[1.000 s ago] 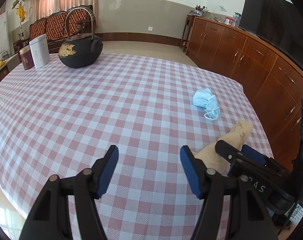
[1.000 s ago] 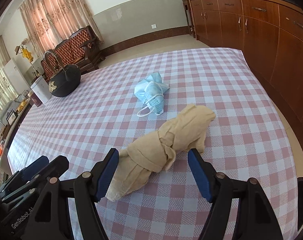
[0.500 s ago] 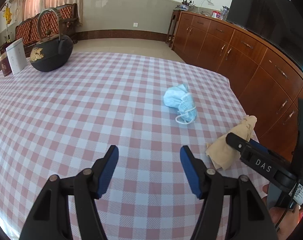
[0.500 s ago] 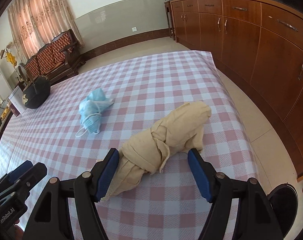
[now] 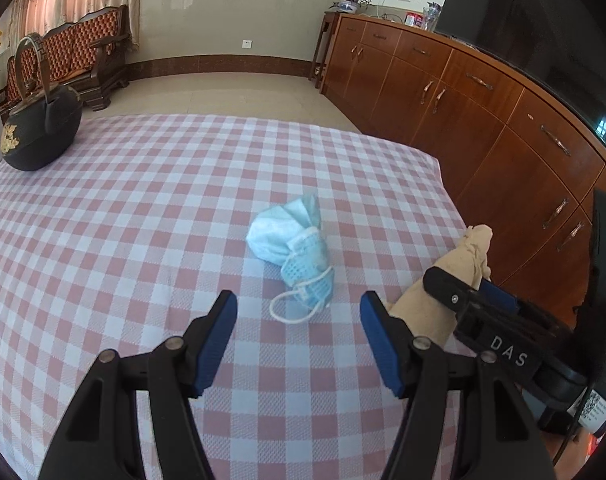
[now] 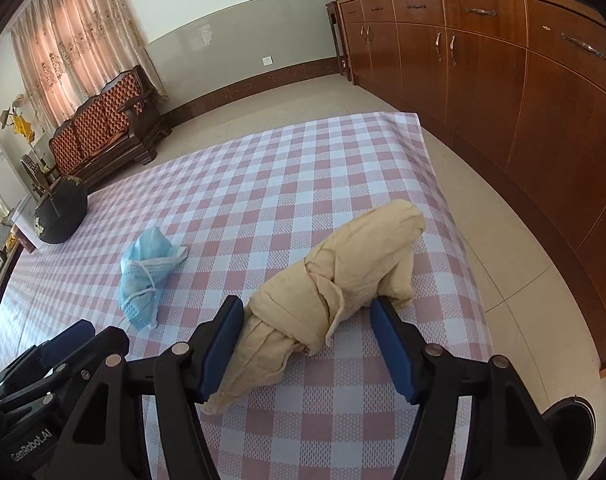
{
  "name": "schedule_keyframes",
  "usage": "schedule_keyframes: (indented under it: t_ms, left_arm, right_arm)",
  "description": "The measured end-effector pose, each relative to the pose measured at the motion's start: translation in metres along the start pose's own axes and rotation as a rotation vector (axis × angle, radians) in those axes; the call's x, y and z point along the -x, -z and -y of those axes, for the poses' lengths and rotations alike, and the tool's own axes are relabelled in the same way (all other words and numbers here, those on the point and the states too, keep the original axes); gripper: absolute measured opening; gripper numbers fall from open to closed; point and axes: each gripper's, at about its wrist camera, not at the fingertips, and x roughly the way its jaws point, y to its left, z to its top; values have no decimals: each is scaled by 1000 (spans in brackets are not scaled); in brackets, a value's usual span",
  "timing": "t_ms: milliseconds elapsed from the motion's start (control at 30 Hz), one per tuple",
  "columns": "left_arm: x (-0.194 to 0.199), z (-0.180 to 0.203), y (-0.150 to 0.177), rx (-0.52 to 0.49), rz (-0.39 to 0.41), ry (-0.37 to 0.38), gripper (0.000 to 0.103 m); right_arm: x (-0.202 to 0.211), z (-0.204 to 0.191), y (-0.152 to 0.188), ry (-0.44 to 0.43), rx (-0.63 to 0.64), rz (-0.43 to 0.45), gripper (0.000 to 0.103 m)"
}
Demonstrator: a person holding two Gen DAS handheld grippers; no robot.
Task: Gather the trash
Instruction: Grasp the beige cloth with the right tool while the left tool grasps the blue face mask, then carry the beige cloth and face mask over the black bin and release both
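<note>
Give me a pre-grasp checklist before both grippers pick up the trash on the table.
1. Beige knotted cloth sits between the right gripper fingers, which are closing: ok.
2. Right fingers pressing the cloth on both sides: not ok; a gap shows at the right one.
3. Crumpled blue face mask lined up ahead of the open left gripper: ok.
4. Mask between the left fingers: not ok, only its ear loop is near.
5. Trash bin location: cannot tell.

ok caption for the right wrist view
Right gripper closing around a tan rag on the checked table, mask alongside.
</note>
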Motion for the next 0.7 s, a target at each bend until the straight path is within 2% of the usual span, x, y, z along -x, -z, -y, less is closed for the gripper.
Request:
schedule_keyframes:
  t_ms: [267, 467, 500, 533, 600, 667, 700]
  left_arm:
    - [-33, 0, -18, 45, -38, -3, 65]
    - [-39, 1, -20, 33, -16, -19, 64]
    - [-38, 1, -20, 32, -12, -24, 60]
    - [-38, 0, -20, 31, -10, -25, 56]
    - [-39, -1, -21, 31, -7, -27, 40]
    - [-40, -2, -21, 24, -7, -23, 30]
    - [-39, -3, -21, 19, -4, -21, 27]
  right_arm:
    - [-13, 0, -13, -5, 4, 2, 65]
    - [-15, -1, -15, -16, 14, -5, 43]
    - [-16, -2, -15, -18, 17, -6, 36]
    - [-16, -3, -14, -19, 18, -6, 33]
    - [-16, -4, -13, -35, 14, -9, 31]
    - [-15, -5, -12, -48, 13, -11, 30]
    - [-14, -6, -12, -56, 11, -11, 30]
